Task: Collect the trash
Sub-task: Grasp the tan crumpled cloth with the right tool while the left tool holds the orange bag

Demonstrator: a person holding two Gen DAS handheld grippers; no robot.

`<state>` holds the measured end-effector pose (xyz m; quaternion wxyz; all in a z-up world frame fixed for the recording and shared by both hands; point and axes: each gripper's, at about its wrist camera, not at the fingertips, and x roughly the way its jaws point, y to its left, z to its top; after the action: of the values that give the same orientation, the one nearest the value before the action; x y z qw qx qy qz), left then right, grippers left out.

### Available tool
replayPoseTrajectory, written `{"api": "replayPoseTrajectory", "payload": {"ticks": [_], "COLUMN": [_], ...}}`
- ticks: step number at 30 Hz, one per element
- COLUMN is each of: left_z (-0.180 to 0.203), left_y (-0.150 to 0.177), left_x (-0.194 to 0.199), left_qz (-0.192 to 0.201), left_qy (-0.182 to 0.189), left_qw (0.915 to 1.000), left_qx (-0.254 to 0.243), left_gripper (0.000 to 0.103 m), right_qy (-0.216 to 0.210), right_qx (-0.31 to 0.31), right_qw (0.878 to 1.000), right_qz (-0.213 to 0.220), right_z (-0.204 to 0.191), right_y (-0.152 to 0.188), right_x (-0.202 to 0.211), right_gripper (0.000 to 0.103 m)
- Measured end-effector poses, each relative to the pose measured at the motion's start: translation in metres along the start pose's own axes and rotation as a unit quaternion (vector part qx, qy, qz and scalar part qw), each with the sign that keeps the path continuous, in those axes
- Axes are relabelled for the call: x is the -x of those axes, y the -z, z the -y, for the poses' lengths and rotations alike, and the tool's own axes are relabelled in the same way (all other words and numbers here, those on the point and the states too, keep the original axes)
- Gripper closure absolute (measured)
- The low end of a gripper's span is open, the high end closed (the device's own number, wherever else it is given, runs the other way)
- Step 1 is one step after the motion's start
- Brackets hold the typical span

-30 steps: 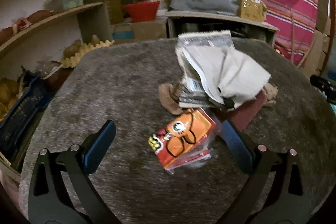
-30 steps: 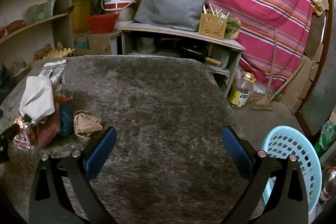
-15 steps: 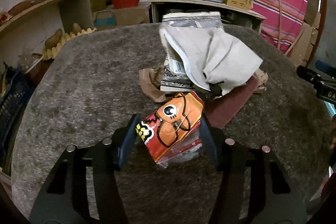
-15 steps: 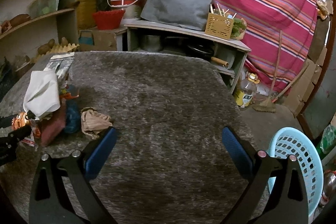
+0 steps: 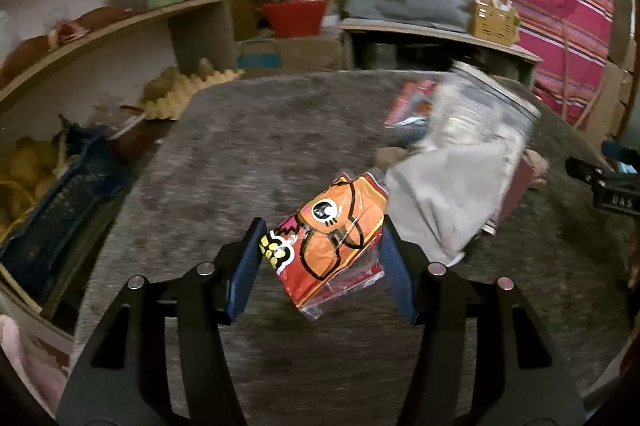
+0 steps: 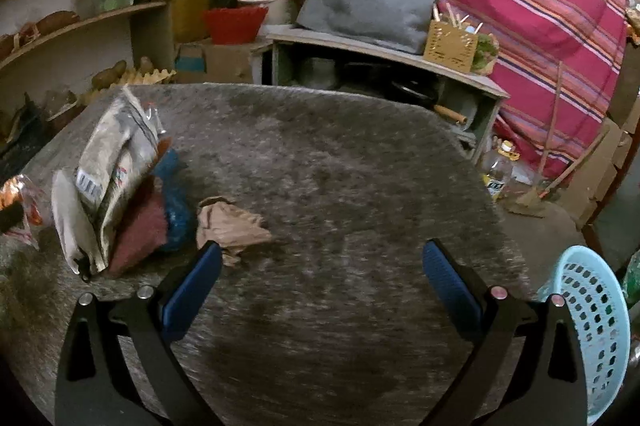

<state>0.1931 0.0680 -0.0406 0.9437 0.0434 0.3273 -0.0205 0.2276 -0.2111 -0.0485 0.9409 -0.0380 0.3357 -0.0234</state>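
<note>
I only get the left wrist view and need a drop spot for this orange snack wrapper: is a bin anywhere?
Observer: Yes, a light blue basket stands off the table's right edge.
Operator: Is the right gripper free?
Observer: Yes, the right gripper is open, nothing between its pads.
Operator: Anything behind the pile I can't see?
Observer: A blue wrapper lies against its right side, with a crumpled brown paper beside it.

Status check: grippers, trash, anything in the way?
Left gripper shut on orange wrapper, lifted off table. Right gripper open, empty. Trash pile on table; blue basket at right. Path looks clear.
</note>
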Motion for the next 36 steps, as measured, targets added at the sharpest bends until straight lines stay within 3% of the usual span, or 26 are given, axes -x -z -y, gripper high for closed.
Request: {"api": "replayPoseTrajectory", "payload": {"ticks": [8, 19, 22, 24, 26, 36], "left_z": [-0.035, -0.043, -0.046, -0.049, -0.049, -0.047], "left_y": [-0.007, -0.011, -0.012, -0.013, -0.013, -0.015], "left_x": [0.001, -0.003, -0.003, -0.005, -0.006, -0.004], "left_qz": [0.012, 0.021, 0.025, 0.023, 0.022, 0.027], "left_qy": [-0.043, -0.076, -0.083, -0.083, -0.084, -0.093], "left_qw": [0.9986, 0.9964, 0.9957, 0.9955, 0.9954, 0.9946], "left_qx": [0.028, 0.031, 0.034, 0.037, 0.04, 0.039], "left_gripper": [0.048, 0.048, 0.048, 0.048, 0.048, 0.048], "right_qy": [-0.007, -0.025, -0.042, -0.049, -0.059, -0.066], "right_qx": [0.018, 0.004, 0.002, 0.003, 0.009, 0.004], "right_qw": [1.0, 0.998, 0.997, 0.997, 0.996, 0.996], "right_qz": [-0.017, -0.056, -0.068, -0.067, -0.064, -0.051], "right_z": [-0.026, -0.033, -0.033, -0.035, -0.039, -0.035], "right_y": [-0.002, -0.006, -0.005, -0.006, -0.006, -0.009], "right_x": [-0.019, -0.043, -0.049, -0.049, -0.048, -0.042], "right_gripper": [0.005, 0.007, 0.03, 0.037, 0.051, 0.056]}}
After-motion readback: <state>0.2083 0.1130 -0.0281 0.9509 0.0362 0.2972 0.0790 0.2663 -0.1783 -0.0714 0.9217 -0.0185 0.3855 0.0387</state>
